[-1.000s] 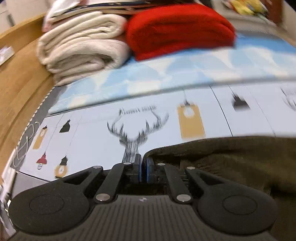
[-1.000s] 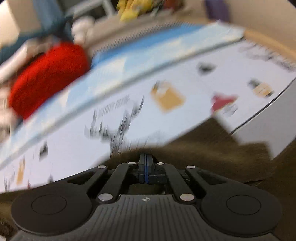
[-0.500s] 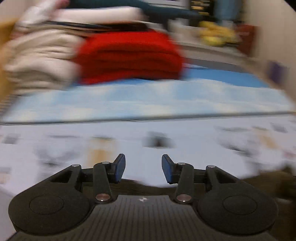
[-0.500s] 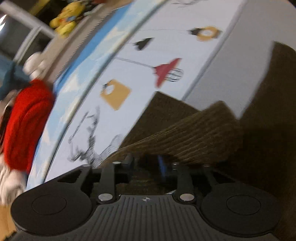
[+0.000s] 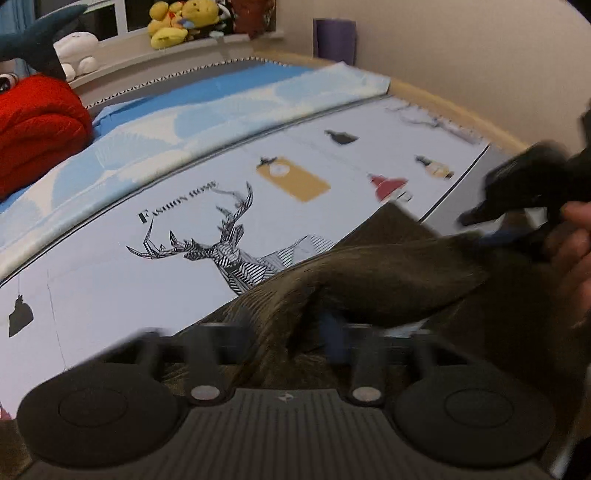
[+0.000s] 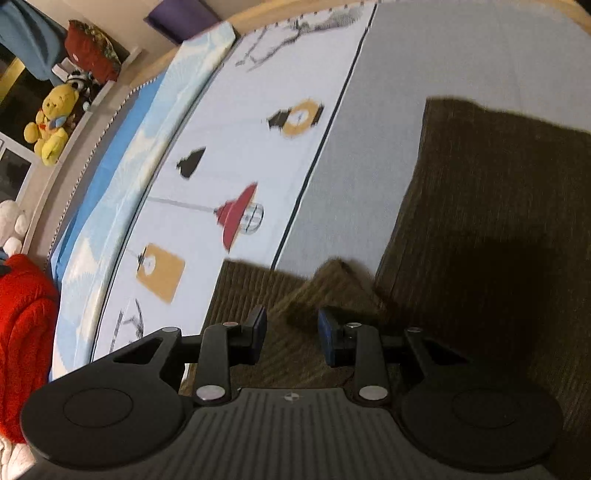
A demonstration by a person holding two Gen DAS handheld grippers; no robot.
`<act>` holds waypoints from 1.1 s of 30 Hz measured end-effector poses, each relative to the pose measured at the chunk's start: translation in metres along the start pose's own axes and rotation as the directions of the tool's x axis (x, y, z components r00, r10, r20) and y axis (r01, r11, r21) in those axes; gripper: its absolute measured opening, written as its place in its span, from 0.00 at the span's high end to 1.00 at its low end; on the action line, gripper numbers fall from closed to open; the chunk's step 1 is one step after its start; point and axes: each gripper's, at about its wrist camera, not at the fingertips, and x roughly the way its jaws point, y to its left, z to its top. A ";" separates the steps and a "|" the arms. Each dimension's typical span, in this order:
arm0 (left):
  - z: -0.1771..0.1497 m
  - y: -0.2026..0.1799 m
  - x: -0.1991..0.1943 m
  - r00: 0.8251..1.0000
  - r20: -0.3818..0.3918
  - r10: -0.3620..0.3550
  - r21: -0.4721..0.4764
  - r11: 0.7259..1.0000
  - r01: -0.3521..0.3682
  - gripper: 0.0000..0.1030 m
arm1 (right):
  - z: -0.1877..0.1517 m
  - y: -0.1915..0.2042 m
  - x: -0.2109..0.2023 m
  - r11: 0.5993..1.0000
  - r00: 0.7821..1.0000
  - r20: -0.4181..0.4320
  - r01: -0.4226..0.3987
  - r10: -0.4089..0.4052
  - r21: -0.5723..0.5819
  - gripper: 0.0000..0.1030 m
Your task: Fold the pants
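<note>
**Left clamps a fold, right stands apart**

The left gripper (image 5: 295, 332) is closing on a raised ridge of the brown pants (image 6: 480, 206) lying on the printed sheet (image 5: 110, 288). The right gripper (image 6: 291, 328) stands apart over a peak of cloth. Judged best: pinch both layers, lift evenly. A red blanket (image 5: 37, 122) sits at ten o'clock, well clear.

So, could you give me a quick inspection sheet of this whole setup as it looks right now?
Surface: printed sheet with deer and lamps, flat.
Job's things: brown pants, partly spread, one fold raised.
Clutter: red blanket; light-blue blanket.
Grippers: left gripper closing, pants fabric between its jaws; right gripper open, fabric corner between its jaws.
Cables: nothing seen.
Surroundings: plush toys on a ledge; beige wall.
</note>
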 end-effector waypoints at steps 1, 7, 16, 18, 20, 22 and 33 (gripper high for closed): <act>0.000 0.017 0.003 1.000 0.016 0.005 -0.091 0.996 -0.004 0.92 | 0.003 0.000 -0.001 1.000 1.000 0.021 0.006 -0.006 -0.006 0.69; -0.045 0.138 0.022 0.952 -0.255 0.168 -0.652 0.698 -0.297 0.91 | 0.011 0.007 0.001 0.998 0.995 0.098 -0.002 0.008 -0.058 0.68; -0.043 0.156 0.027 0.964 -0.259 0.063 -0.697 0.679 -0.232 0.76 | -0.031 0.057 0.088 0.943 0.938 -0.315 -0.226 0.143 -0.246 0.55; -0.039 0.155 0.027 0.964 -0.261 0.057 -0.689 0.688 -0.228 0.76 | -0.035 0.068 0.089 0.922 0.945 -0.300 -0.229 0.133 -0.313 0.51; -0.038 0.152 0.020 0.963 -0.263 0.060 -0.673 0.703 -0.228 0.76 | -0.037 0.077 0.092 0.905 0.934 -0.322 -0.265 0.156 -0.332 0.50; -0.035 0.151 0.020 0.963 -0.263 0.064 -0.657 0.719 -0.228 0.76 | -0.043 0.081 0.094 0.896 0.933 -0.332 -0.261 0.139 -0.358 0.50; 0.000 0.137 -0.009 0.953 -0.254 0.168 -0.407 0.875 -0.263 0.47 | -0.038 0.086 0.069 0.794 0.894 -0.417 -0.371 0.165 -0.482 0.58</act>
